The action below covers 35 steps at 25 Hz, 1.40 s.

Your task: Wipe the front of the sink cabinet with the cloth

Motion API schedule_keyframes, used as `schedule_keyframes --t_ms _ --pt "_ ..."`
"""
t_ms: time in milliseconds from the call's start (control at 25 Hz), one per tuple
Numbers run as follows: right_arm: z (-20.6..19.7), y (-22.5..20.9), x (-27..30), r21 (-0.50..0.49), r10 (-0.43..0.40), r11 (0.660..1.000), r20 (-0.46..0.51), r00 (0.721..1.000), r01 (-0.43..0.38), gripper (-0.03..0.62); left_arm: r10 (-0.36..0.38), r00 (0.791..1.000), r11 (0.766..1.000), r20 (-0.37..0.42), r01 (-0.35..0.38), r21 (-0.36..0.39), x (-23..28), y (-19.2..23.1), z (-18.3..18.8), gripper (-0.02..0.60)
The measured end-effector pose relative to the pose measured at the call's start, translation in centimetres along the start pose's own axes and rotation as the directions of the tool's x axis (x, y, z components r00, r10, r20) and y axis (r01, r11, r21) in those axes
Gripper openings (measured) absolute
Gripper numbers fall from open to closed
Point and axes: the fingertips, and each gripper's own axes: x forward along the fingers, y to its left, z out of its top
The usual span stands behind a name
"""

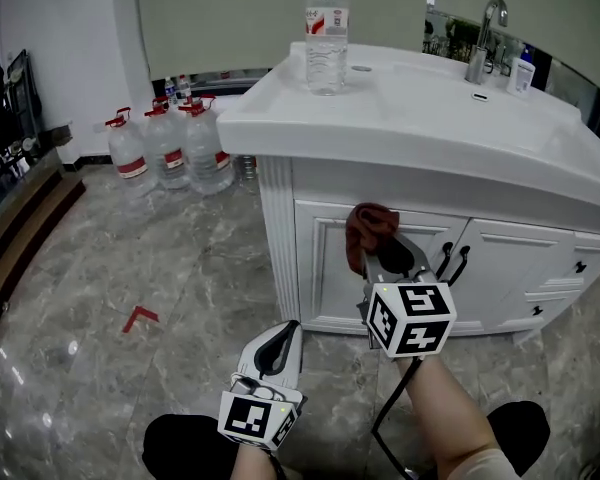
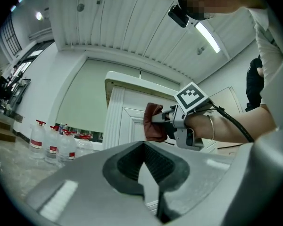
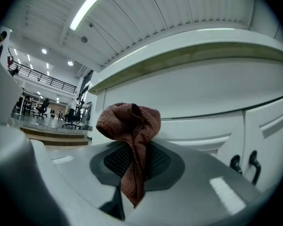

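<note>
Up at the cabinet (image 1: 325, 278) front, the right gripper (image 1: 382, 256) pinched a bunched red-brown cloth (image 1: 370, 226) between its jaws. The wad stuck out past the tips and a tail hung back over the pads. The cloth sat high on the left door, just under the sink (image 1: 420, 128) rim (touching the panel or just off it, I couldn't tell). Black handles (image 1: 454, 264) stood just to its right. The left gripper (image 1: 283, 340) hung lower, apart from the cabinet, jaws pressed together on nothing. A bottle (image 1: 326, 33) stood on the sink top; jugs (image 1: 165, 148) crowded the floor to the left.
</note>
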Motion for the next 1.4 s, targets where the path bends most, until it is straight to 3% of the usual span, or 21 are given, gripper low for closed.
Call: schedule_keyframes --t_ms 320,640,760,1000,1120,1240,1400 --pt "0.3 -6.4 -3.4 0.006 -0.106 0.994 -0.006 0.994 0.106 0.086 -0.099 0.995 0.995 -0.016 0.099 0.019 1.6 -4.0 -0.6 0.000" --pt "0.3 -11.9 -6.9 0.010 -0.219 0.976 -0.023 0.975 0.220 0.084 -0.126 0.992 0.992 -0.007 0.125 -0.027 1.9 -6.5 -0.6 0.000" --pt "0.3 -12.3 -7.8 -0.009 -0.226 0.974 -0.024 0.974 0.226 0.084 -0.141 0.990 0.990 -0.016 0.141 -0.002 1.9 -7.6 -0.8 0.000" --pt "-0.4 -7.9 -7.3 -0.024 -0.122 0.992 -0.019 0.992 0.122 0.084 -0.116 0.993 0.991 -0.018 0.117 0.062 0.7 -6.7 -1.5 0.000" --pt "-2.0 -3.6 -5.1 -0.001 -0.016 1.000 -0.041 0.999 0.016 0.083 -0.059 0.997 0.998 -0.057 0.060 0.030 -0.2 -4.3 -1.9 0.000" --pt "-3.6 1.2 -2.3 0.001 0.078 0.997 -0.066 0.995 -0.078 0.081 -0.015 0.999 1.000 -0.043 0.015 -0.005 -0.9 -2.2 -1.9 0.000" --pt "-4.9 6.2 1.2 0.021 0.154 0.988 -0.081 0.985 -0.153 0.083 0.020 0.999 1.000 -0.050 -0.019 0.019 -1.4 0.0 -2.1 0.000"
